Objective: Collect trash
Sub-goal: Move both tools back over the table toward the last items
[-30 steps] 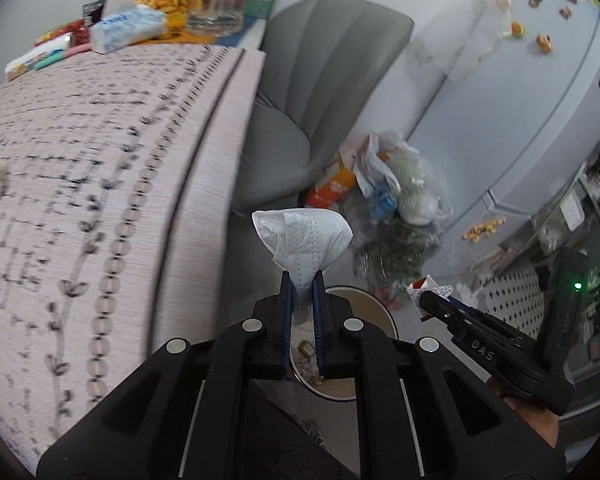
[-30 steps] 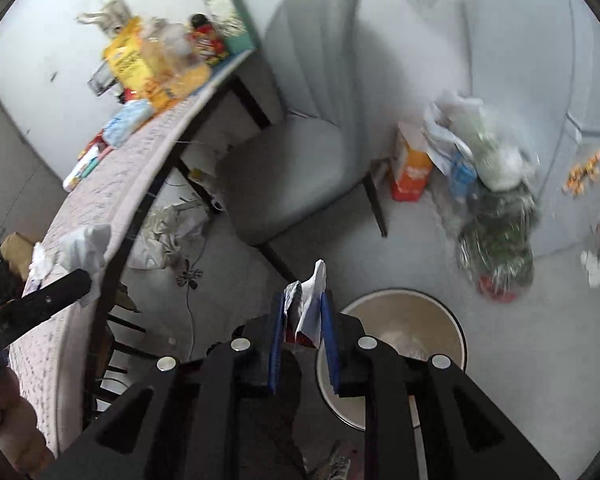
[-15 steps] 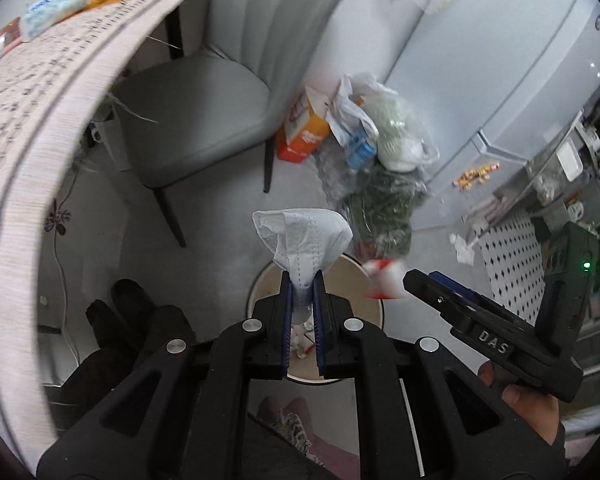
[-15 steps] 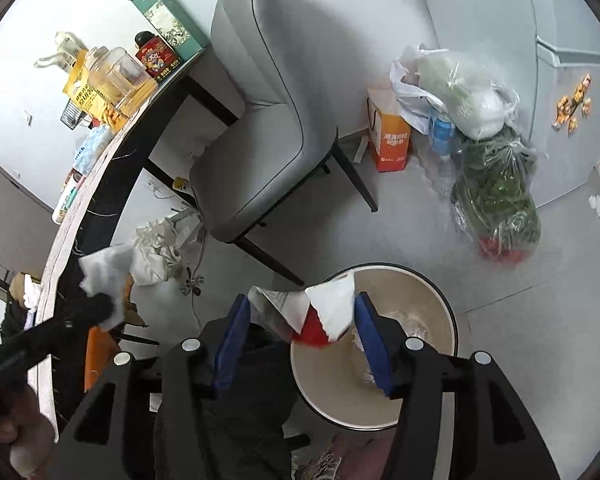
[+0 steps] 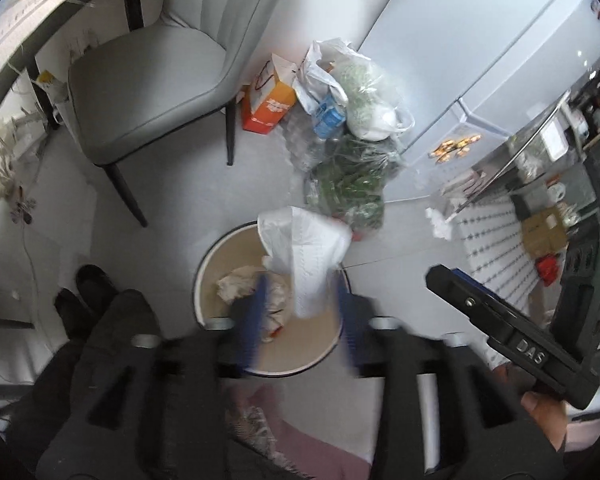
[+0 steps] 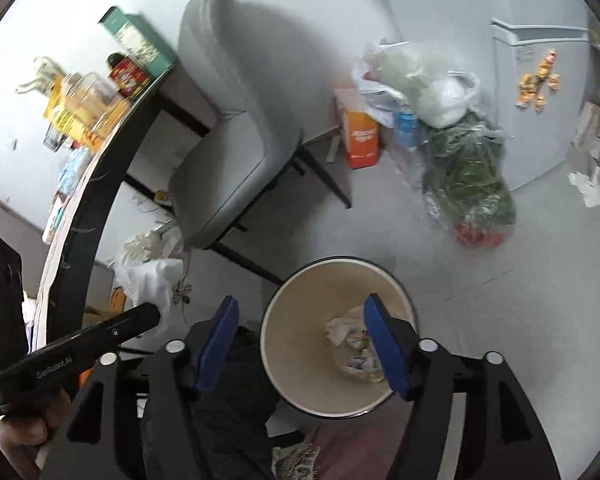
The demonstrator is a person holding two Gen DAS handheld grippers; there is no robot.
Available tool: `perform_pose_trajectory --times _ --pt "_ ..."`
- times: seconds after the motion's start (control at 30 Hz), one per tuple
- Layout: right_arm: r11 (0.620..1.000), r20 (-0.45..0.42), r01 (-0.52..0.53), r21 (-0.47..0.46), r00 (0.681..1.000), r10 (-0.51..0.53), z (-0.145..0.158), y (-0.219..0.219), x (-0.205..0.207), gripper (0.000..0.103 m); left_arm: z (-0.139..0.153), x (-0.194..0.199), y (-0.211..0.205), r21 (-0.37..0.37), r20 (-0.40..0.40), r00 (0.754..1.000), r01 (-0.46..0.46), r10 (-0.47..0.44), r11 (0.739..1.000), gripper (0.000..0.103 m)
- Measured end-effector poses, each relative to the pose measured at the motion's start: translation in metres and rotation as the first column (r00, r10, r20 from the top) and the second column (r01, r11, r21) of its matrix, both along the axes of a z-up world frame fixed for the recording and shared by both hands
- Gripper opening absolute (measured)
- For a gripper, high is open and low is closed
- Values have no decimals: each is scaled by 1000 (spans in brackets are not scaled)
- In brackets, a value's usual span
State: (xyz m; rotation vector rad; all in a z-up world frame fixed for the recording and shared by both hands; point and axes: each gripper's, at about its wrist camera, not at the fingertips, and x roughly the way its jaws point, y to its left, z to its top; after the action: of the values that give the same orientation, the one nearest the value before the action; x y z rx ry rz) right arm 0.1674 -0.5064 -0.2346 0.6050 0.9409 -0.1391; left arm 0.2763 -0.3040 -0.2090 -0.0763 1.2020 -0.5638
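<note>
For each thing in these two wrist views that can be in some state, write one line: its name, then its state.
Left gripper: jaws just opened, white tissue loose between them.
White tissue: released, over the bin.
Right gripper: jaws just opened wide, empty.
Trash bin: open-topped, crumpled trash at the bottom.
Grey chair: upright, seat unoccupied.
Orange carton: standing, top open.

Both fisheye wrist views look steeply down along their own fingers, close above the round bin (image 5: 204,276) (image 6: 340,264) on the floor. They share the bin, the grey chair (image 5: 140,80) (image 6: 236,148), the orange carton (image 5: 268,108) (image 6: 362,136) and the fridge (image 5: 480,60) (image 6: 540,100).
</note>
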Motion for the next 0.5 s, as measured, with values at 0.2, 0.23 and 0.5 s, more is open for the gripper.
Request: perform_pose_trajectory --times 0.2,0.23,0.5 --pt "999 6 14 -44 1000 -14 19 3 -9 76 20 -1 11 -55 30 1000 -3 5 999 78" --pt "999 10 11 -49 1000 -11 22 6 -8 77 26 -1 18 -78 37 999 -14 17 997 81" --pt "997 101 -20 -78 994 27 63 53 3 92 67 1 84 -149 115 982 -133 150 980 96"
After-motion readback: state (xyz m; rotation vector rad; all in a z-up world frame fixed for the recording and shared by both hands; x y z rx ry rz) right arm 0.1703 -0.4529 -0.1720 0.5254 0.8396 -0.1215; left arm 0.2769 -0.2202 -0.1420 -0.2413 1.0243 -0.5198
